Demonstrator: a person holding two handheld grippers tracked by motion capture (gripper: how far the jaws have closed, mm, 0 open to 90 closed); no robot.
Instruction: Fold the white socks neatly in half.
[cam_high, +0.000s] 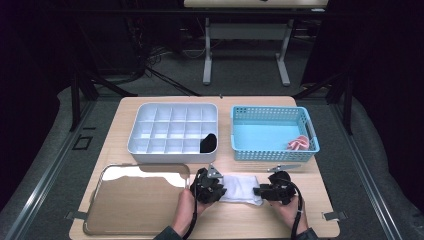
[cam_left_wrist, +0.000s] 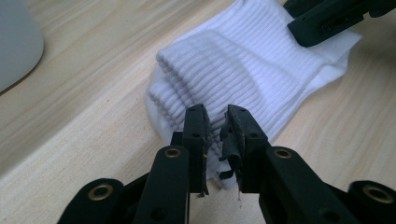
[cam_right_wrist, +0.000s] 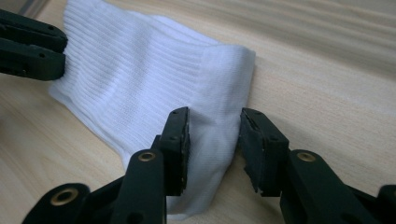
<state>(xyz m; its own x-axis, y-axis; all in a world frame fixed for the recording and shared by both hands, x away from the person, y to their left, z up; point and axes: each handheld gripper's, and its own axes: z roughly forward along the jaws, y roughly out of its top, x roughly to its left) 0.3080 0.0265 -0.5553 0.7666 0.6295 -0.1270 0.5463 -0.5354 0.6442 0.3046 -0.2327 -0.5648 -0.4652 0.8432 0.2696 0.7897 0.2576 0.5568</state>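
Observation:
A folded white ribbed sock (cam_high: 240, 187) lies on the wooden table near the front edge, between the two hands. My left gripper (cam_high: 220, 192) is at its left end. In the left gripper view its jaws (cam_left_wrist: 215, 121) stand narrow and pinch the layered cuff edge of the sock (cam_left_wrist: 252, 65). My right gripper (cam_high: 257, 191) is at the sock's right end. In the right gripper view (cam_right_wrist: 215, 126) the smooth folded end of the sock (cam_right_wrist: 140, 74) is bunched between its pads. Each gripper appears far off in the other's view: the right gripper (cam_left_wrist: 327, 18) and the left gripper (cam_right_wrist: 32, 46).
A white compartment tray (cam_high: 172, 107) stands behind, with a black item (cam_high: 208, 143) in a front right cell. To its right is a blue basket (cam_high: 272, 109) with a pink thing (cam_high: 299, 143) inside. A shiny flat lid (cam_high: 135, 200) lies at the front left.

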